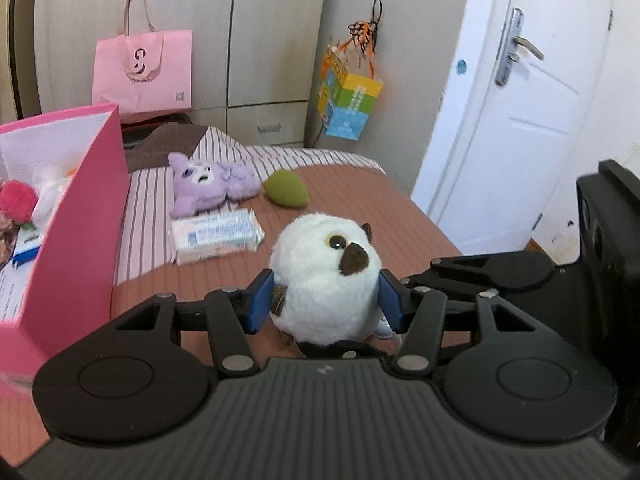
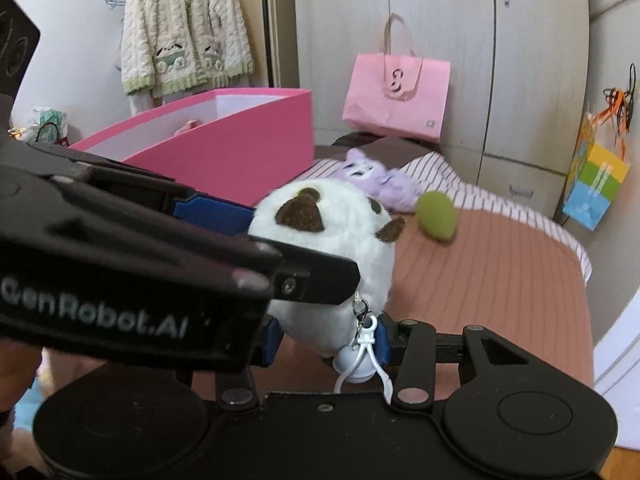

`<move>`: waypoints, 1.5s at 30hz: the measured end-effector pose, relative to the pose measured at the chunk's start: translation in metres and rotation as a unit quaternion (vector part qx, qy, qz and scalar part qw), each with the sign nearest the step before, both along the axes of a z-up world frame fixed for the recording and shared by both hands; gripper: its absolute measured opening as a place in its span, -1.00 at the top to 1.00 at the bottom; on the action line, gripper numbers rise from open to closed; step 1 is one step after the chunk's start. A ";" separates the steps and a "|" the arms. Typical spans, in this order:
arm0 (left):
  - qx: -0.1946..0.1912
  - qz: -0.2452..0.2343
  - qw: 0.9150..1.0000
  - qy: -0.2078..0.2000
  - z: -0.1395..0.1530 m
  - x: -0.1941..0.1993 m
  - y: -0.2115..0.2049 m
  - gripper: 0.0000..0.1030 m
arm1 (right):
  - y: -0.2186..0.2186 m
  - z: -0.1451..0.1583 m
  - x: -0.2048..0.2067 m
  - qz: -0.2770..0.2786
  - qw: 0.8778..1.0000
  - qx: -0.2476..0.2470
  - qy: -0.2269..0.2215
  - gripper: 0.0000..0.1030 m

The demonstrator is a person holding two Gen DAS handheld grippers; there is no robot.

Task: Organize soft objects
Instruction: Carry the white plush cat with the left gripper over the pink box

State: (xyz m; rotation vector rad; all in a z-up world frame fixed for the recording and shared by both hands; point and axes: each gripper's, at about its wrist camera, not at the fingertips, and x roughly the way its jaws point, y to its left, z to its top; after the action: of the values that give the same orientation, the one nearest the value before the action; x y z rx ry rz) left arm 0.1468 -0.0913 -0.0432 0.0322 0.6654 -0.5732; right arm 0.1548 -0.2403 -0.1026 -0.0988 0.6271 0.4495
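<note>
A round white plush owl (image 1: 320,280) with brown patches and a white clip hangs above the bed, held from two sides. My left gripper (image 1: 325,300) is shut on its body, blue pads pressed into the fur. My right gripper (image 2: 326,340) is shut on its lower part, near the clip (image 2: 362,344). The left gripper's finger (image 2: 320,276) crosses the right wrist view. A purple plush (image 1: 212,186), a green soft egg (image 1: 286,192) and a tissue pack (image 1: 218,236) lie on the bed. An open pink box (image 1: 72,216) at the left holds a red pompom (image 1: 16,200) and other items.
The bed (image 1: 360,200) has a terracotta ribbed cover and a striped sheet. A pink paper bag (image 1: 142,72) leans on the wardrobe behind. A colourful bag (image 1: 348,100) hangs on the wall, a white door (image 1: 520,120) stands right, and a knitted cardigan (image 2: 184,28) hangs left.
</note>
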 end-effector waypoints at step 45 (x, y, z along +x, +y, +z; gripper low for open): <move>-0.083 0.106 0.989 -0.054 0.115 0.011 0.207 -0.03 | 0.155 0.127 0.035 0.156 0.981 0.112 0.033 -0.01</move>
State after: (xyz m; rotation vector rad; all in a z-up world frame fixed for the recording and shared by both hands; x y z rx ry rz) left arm 0.1575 0.1156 0.0723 -0.1608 0.5055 -0.4175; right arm 0.1902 -0.0854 0.0242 0.0334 0.6248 0.8262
